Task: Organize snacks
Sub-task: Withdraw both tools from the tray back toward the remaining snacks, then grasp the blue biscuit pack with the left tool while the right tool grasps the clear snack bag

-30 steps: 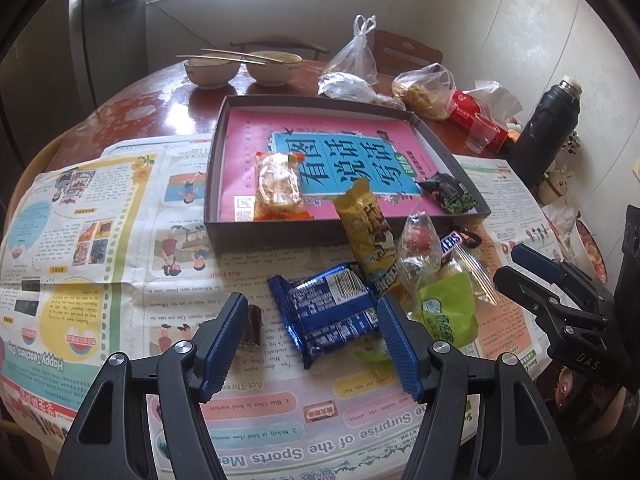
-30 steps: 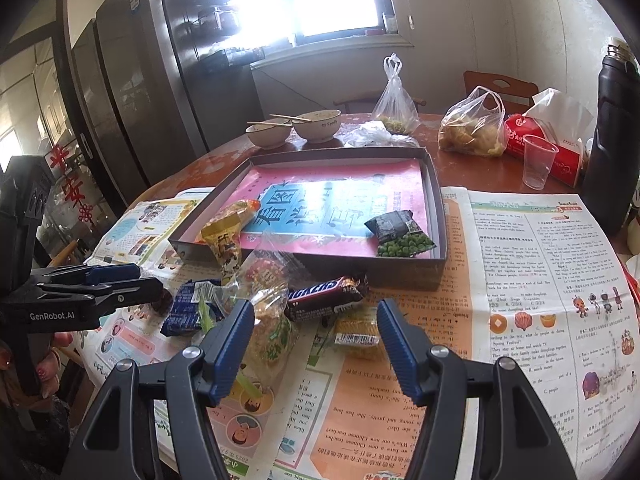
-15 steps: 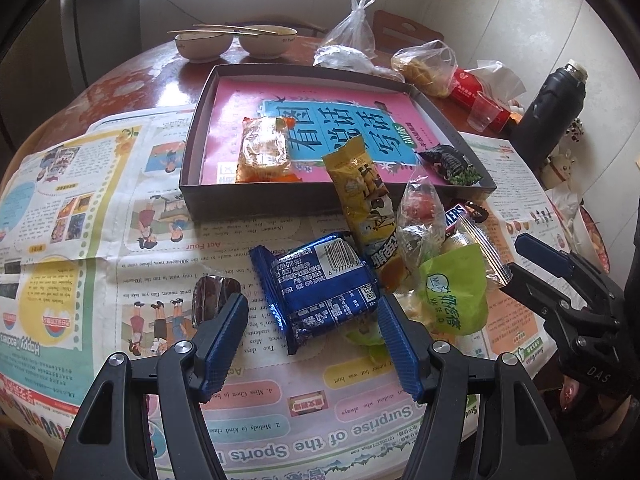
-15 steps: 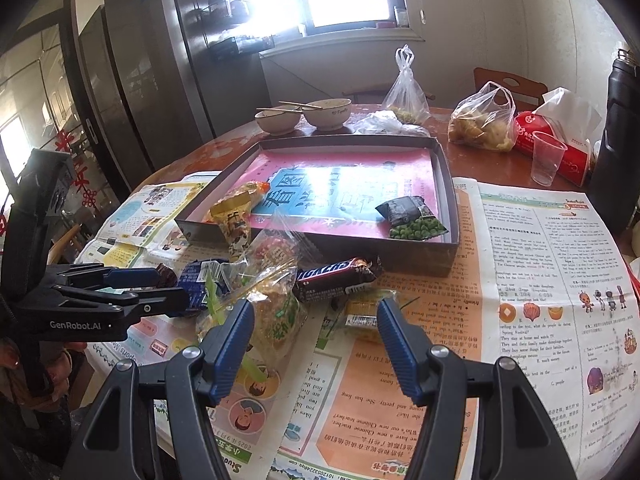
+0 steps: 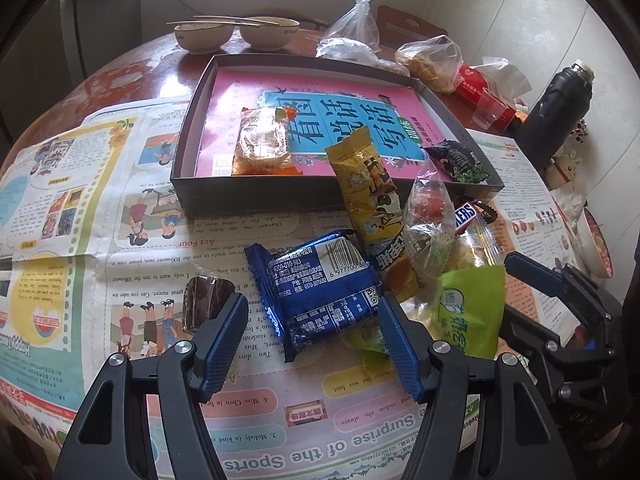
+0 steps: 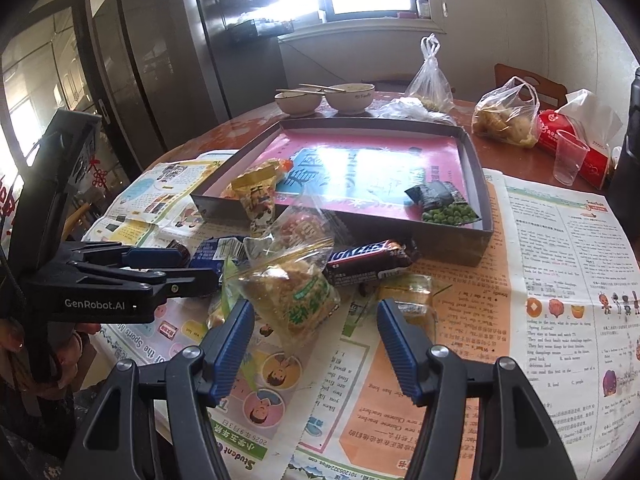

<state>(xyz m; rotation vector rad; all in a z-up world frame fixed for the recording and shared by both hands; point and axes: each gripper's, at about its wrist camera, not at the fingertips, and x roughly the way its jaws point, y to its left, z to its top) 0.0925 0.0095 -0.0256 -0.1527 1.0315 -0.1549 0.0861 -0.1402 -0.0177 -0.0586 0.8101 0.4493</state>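
A pile of snacks lies on newspaper in front of a grey box (image 5: 256,200) lined in pink. My left gripper (image 5: 312,332) is open, its fingers on either side of the near end of a blue packet (image 5: 316,292). A small brown sweet (image 5: 206,300) lies by its left finger. A yellow packet (image 5: 368,204) leans on the box wall. My right gripper (image 6: 316,340) is open just before a clear bag with green print (image 6: 296,296). A Snickers bar (image 6: 368,262) and a small yellow snack (image 6: 408,296) lie beyond. In the box are an orange snack (image 5: 262,142) and a pea packet (image 6: 444,204).
Two bowls with chopsticks (image 5: 236,34), plastic bags (image 5: 432,58), a red tissue pack (image 5: 478,88), a plastic cup (image 6: 570,158) and a black flask (image 5: 556,108) stand behind and right of the box. The round table's edge (image 5: 60,404) is near.
Both grippers have moved forward and down toward the snack pile. The left gripper's fingers now flank the blue packet. Both stay open and nothing has been picked up.
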